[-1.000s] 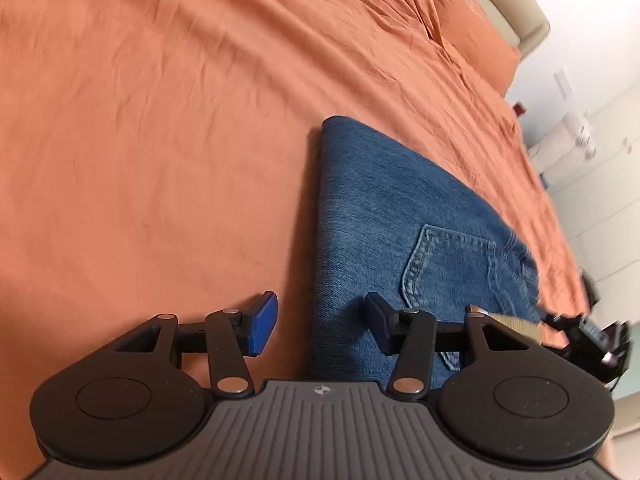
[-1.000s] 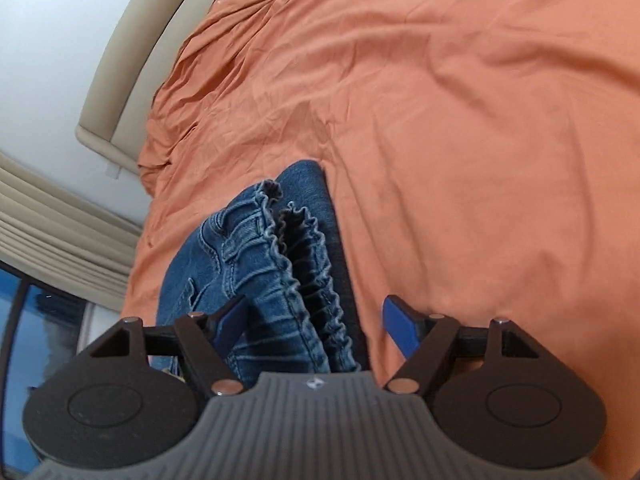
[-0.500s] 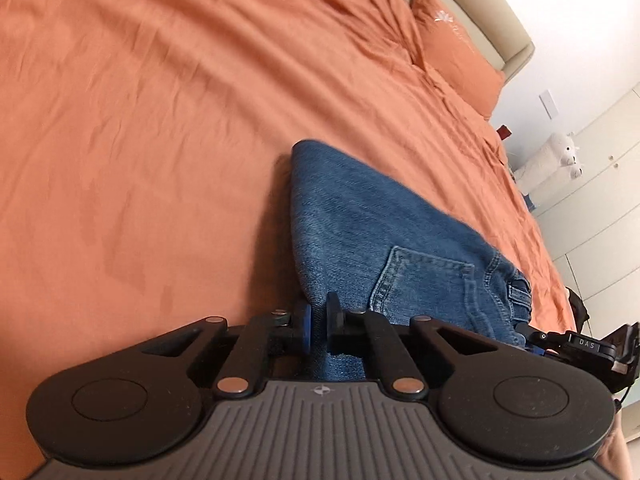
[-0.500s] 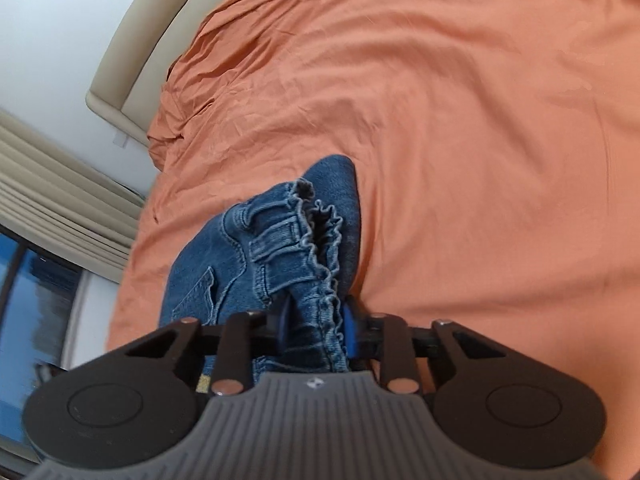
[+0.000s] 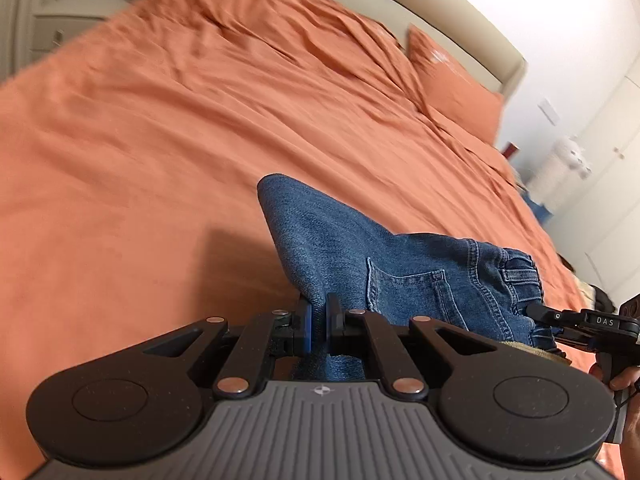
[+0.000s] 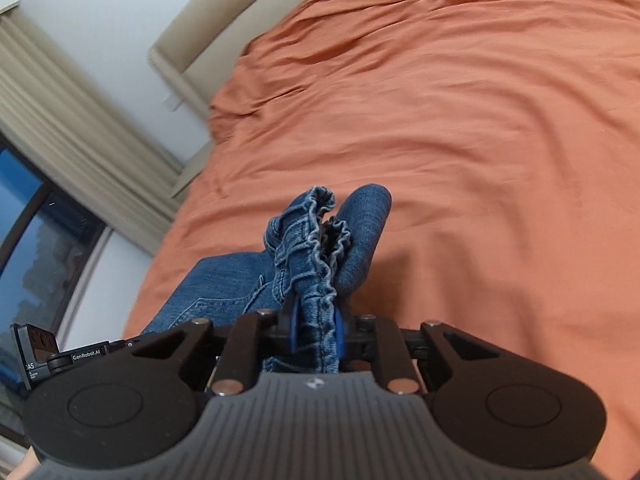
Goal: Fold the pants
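Observation:
Folded blue denim pants (image 5: 352,248) hang lifted above an orange bedspread (image 5: 160,128). My left gripper (image 5: 319,318) is shut on their plain folded edge, near the back pocket (image 5: 408,292). My right gripper (image 6: 316,334) pinches the ruffled elastic waistband (image 6: 320,256), its jaws still closing on the bunched denim. In the left wrist view the right gripper (image 5: 556,322) shows at the far right, gripping the waistband end. The pants (image 6: 224,284) sag between both grippers, and the far folded end (image 6: 366,216) rises off the bed.
A beige headboard (image 5: 460,20) and an orange pillow (image 5: 452,88) lie at the far end. Curtains (image 6: 60,120) and a window (image 6: 36,240) stand to the left in the right wrist view. A white wardrobe (image 5: 608,160) stands at right.
Both grippers closed on the pants, left on the folded edge and right on the waistband, then lifted them off the bed. More of the headboard and room now shows.

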`<state>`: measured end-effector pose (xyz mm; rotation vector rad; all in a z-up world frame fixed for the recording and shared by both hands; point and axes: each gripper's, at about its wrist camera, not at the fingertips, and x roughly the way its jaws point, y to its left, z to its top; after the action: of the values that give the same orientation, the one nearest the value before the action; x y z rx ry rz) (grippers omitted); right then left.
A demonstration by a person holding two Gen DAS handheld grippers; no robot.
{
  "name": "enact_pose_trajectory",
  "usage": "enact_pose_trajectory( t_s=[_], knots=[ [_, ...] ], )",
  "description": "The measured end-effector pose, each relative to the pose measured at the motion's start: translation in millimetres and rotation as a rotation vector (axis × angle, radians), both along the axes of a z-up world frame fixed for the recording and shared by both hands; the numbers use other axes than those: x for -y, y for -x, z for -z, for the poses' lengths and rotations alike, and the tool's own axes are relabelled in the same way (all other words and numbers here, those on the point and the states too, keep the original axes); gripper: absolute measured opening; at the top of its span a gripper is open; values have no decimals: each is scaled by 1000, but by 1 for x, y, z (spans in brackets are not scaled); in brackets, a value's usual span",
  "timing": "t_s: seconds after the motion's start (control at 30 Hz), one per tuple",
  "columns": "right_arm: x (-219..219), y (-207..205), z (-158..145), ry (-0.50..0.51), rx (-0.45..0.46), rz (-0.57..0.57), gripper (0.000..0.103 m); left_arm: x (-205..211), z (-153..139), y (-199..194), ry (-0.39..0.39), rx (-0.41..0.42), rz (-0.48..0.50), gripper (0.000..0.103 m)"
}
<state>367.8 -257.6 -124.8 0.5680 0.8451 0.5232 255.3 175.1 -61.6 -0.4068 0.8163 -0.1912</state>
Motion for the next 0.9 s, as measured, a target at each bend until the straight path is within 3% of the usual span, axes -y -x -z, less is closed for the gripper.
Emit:
enact_pose_trajectory(
  t_s=[0.2,0.37,0.47,0.63,0.73,0.83,0.9],
  knots=[
    [-84,-16,16,-69,-14,-64,13,-64,-9,0,-83,-13,-77,6],
    [-130,-28,46,-60,-44,-87,13,-92,25,-5,-73,-54,-112,6],
    [-139,-35,69,-7,-86,-74,13,-106,54,-3,-54,-77,-128,6],
    [-131,-39,102,-10,-141,-45,13,-123,86,0,15,-95,-130,7],
    [-140,-41,106,30,-130,-32,13,-123,91,0,12,-106,-130,9],
    [-142,-40,103,45,-141,-18,15,-122,84,1,-22,-115,-133,17],
    [-145,-38,94,91,-123,-24,25,-120,73,4,-72,-118,-133,17]
  ],
)
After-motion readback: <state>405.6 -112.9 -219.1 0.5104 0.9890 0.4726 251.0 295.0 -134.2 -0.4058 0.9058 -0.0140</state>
